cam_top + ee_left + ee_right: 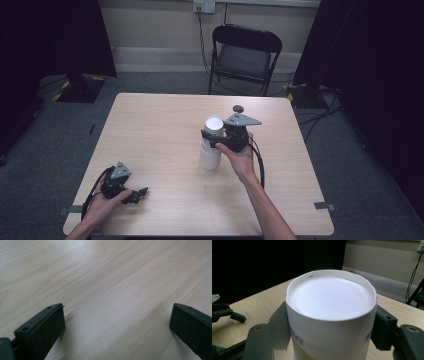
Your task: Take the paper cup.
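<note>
**Top cup gripped on the stack**

A white paper cup with blue print, turned bottom-up, sits closest to the lens in the right gripper view, with a black jaw pressed against each side of its wall. It is the top one of a short stack of white paper cups standing upside down near the middle of the pale wood-grain table. The right gripper holds it from the right of the stack, jaws about half closed and clamped on the top cup.

Well to the left of the stack, toward the near edge, the left gripper rests low over bare wood, its jaws spread wide with nothing between them.

Beyond the stack, past the far edge, stands a black folding chair.

The likely trouble: thin paper walls buckle under a hard squeeze, and nested cups tend to stick, so lifting could drag the lower cups along or tip the stack, since nothing steadies its base.
</note>
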Tool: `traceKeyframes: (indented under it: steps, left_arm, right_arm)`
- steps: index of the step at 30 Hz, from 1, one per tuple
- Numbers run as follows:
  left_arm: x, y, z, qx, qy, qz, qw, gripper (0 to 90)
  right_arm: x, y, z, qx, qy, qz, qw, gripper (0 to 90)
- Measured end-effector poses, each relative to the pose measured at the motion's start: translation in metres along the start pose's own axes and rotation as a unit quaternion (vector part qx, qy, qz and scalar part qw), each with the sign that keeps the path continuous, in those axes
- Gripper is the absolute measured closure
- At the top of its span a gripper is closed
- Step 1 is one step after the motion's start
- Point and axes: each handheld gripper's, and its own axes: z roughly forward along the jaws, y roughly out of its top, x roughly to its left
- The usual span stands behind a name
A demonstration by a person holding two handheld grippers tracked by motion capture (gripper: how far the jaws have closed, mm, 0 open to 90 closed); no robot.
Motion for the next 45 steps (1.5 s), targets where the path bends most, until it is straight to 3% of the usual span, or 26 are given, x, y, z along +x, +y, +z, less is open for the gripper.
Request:
traceKeyframes:
  steps: [16, 37, 45]
  left_arm:
    - [0.000, 0.000, 0.000, 0.000, 0.000, 0.000, 1.0000, 0.0]
    - [0.000, 0.001, -0.001, 0.005, 0.003, -0.001, 1.0000, 0.2]
    - [0.002, 0.001, -0.004, -0.002, 0.010, -0.012, 0.9999, 9.0]
  right_arm:
    - [0.000, 0.009, -0.001, -0.005, -0.002, 0.003, 1.0000, 31.6]
    - [-0.001, 0.034, -0.009, -0.041, -0.005, 0.007, 0.9991, 31.6]
    - [-0.002, 0.040, -0.015, -0.050, -0.008, 0.010, 0.9987, 31.9]
